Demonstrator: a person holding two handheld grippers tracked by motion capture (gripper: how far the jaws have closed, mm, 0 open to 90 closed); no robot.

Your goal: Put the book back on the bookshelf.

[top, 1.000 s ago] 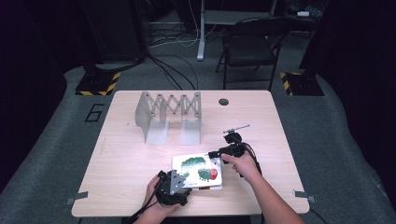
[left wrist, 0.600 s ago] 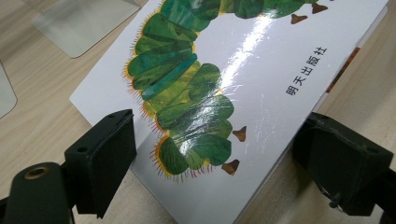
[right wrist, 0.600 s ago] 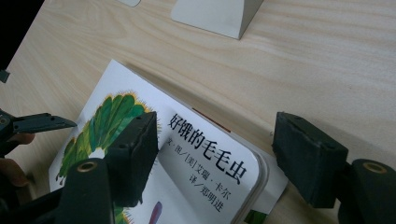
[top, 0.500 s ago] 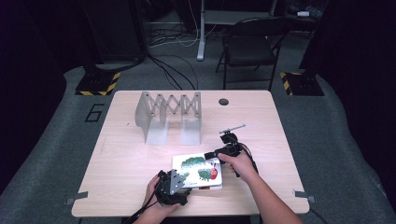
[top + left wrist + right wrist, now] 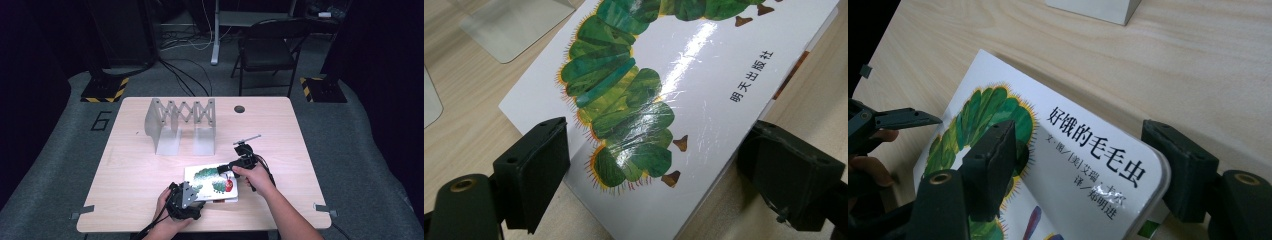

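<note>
On the wooden table [image 5: 140, 165], both grippers, left [image 5: 186, 201] and right [image 5: 226, 168], straddle the picture book [image 5: 212, 182], jaws apart.

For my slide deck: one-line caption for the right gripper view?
Hand-held gripper straddling a corner of a caterpillar picture book on a wooden table.

You have a pale wooden table [image 5: 130, 165] in front of you, standing on grey carpet. A picture book [image 5: 212, 182] with a green caterpillar on its white cover lies flat near your edge. Farther back stands a grey expanding bookend rack [image 5: 181, 122], well apart from the book. A small dark round hole [image 5: 239, 109] sits near the far edge.
</note>
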